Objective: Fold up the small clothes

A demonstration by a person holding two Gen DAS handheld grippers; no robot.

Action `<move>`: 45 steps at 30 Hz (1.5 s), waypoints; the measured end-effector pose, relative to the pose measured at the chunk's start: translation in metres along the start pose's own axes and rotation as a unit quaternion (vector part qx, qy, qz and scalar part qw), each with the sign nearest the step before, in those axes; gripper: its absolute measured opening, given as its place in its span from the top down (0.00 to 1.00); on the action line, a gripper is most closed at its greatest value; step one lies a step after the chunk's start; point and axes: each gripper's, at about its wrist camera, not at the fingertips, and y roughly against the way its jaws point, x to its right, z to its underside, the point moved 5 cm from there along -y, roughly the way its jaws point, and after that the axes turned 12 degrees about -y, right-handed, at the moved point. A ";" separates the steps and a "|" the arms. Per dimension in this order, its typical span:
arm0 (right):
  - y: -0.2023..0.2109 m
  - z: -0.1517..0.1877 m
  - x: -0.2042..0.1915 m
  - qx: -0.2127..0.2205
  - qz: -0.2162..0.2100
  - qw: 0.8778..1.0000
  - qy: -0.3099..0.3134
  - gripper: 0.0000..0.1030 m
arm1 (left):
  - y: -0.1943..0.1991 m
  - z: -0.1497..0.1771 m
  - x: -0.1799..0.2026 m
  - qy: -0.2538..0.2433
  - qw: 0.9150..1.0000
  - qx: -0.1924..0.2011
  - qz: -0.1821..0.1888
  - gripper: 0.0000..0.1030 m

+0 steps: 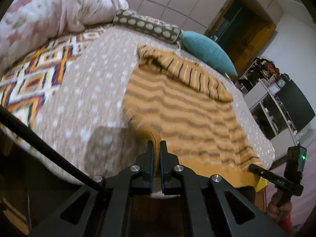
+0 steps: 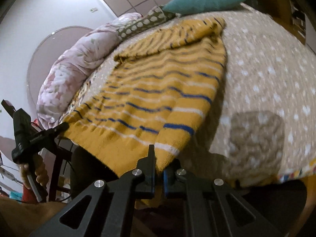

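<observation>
A mustard-yellow sweater (image 1: pixel 183 114) with blue and white stripes lies spread on the bed, its sleeves folded across its far end. It also shows in the right wrist view (image 2: pixel 158 90). My left gripper (image 1: pixel 157 150) is shut on the sweater's near left hem corner. My right gripper (image 2: pixel 159 164) is shut on the near right hem corner, which hangs over the bed edge. The right gripper also shows in the left wrist view (image 1: pixel 254 167), and the left gripper shows in the right wrist view (image 2: pixel 61 127).
The bed has a beige dotted cover (image 1: pixel 94 90). A pink floral quilt (image 1: pixel 49 9), a dotted bolster (image 1: pixel 150 26) and a teal pillow (image 1: pixel 207 51) lie at its far end. A patterned blanket (image 1: pixel 35 75) lies at the left. Shelves and a dark screen (image 1: pixel 292 106) stand at the right.
</observation>
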 end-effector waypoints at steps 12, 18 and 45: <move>-0.030 -0.200 -0.043 0.109 0.031 0.993 0.022 0.94 | -0.111 -0.201 -0.008 -0.008 0.998 0.026 -0.050 0.96; -0.094 -0.273 -0.015 0.098 0.077 0.992 -0.022 0.94 | -0.197 -0.254 -0.036 0.016 0.997 -0.023 -0.077 0.95; -0.103 -0.351 0.093 0.127 0.017 0.961 -0.243 0.37 | -0.199 -0.262 -0.075 0.038 0.999 -0.015 -0.035 0.43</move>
